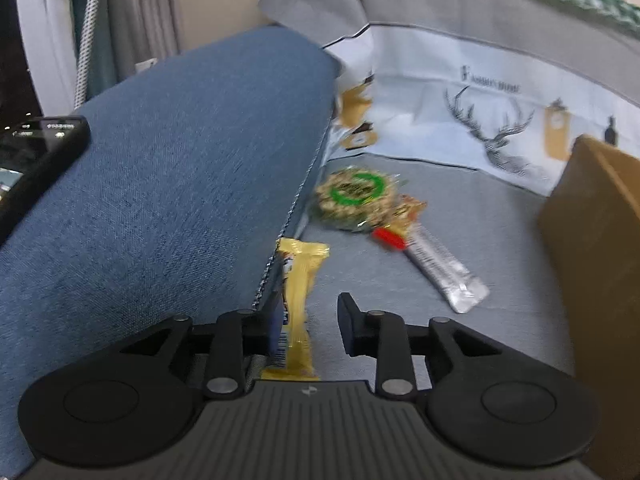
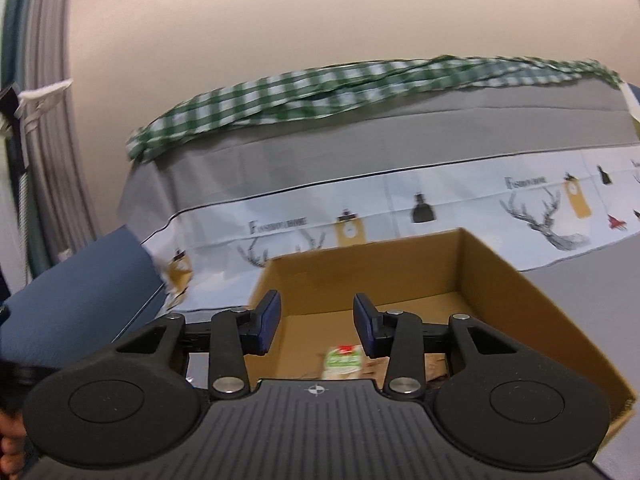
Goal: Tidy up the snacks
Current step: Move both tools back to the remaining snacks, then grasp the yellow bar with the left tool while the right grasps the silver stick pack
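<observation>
A yellow snack bar (image 1: 302, 276) lies on the grey seat against the blue armrest (image 1: 160, 184). My left gripper (image 1: 310, 318) straddles its near end. The bar rests beside the left finger, and a clear gap separates it from the right finger, so the jaws stand open. Farther along the seat lie a round packet with a green ring (image 1: 354, 196) and a silver stick packet with a red band (image 1: 436, 264). My right gripper (image 2: 316, 314) hovers open and empty over the cardboard box (image 2: 400, 264). A green-and-white packet (image 2: 342, 360) lies inside the box.
A black phone (image 1: 36, 152) sits on the armrest at the left. The cardboard box (image 1: 592, 240) stands on the seat at the right. A deer-print cloth (image 1: 480, 120) covers the backrest, with a green checked cloth (image 2: 360, 84) on top. A curtain (image 2: 44, 120) hangs at the left.
</observation>
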The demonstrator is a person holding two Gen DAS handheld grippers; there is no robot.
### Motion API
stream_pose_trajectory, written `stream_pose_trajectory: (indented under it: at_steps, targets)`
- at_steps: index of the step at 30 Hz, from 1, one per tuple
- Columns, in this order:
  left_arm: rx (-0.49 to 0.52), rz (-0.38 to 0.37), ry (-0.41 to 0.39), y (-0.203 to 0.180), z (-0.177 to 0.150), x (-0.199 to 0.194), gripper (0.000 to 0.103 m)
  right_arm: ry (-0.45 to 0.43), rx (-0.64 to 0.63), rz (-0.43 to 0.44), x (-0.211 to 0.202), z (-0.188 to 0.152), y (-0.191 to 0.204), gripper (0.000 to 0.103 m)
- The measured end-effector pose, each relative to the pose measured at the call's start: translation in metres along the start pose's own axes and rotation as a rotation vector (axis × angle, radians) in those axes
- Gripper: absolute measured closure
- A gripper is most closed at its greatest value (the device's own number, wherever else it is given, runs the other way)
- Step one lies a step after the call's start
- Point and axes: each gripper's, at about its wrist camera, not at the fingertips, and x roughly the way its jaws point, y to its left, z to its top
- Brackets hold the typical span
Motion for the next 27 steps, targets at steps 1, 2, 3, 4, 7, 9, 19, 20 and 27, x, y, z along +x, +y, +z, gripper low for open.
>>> stream_pose_trajectory:
  at_steps: [1,2,3,4,7,9,19,20,27]
  targets:
    - [0.020,0.015,0.004,-0.004,0.000,0.003,0.068,0.006,-0.011,0.013,0.001,0.000,0.006,0.058]
    - [0.045,0.038,0.012,-0.009,-0.001,0.008,0.065,0.012,-0.016,0.023,0.002,0.001,0.010,0.054]
    - [0.069,0.060,0.020,-0.016,-0.001,0.013,0.064,0.017,-0.022,0.034,0.003,0.001,0.014,0.053]
    - [0.093,0.083,0.026,-0.020,-0.002,0.018,0.063,0.022,-0.027,0.044,0.004,0.001,0.018,0.052]
    - [0.130,0.139,0.024,-0.028,-0.008,0.028,0.060,0.043,-0.045,0.071,0.006,0.001,0.030,0.050]
    - [0.132,0.157,0.033,-0.030,-0.011,0.034,0.059,0.052,-0.068,0.085,0.007,0.001,0.038,0.049]
    - [-0.053,0.081,0.123,-0.005,-0.010,0.054,0.088,0.106,-0.101,0.172,0.014,0.006,0.062,0.056]
    - [-0.077,0.061,0.117,-0.002,-0.009,0.052,0.088,0.124,-0.105,0.186,0.018,0.007,0.065,0.067]
    - [-0.211,-0.082,0.181,0.009,-0.010,0.047,0.088,0.306,-0.137,0.254,0.076,0.011,0.106,0.083]
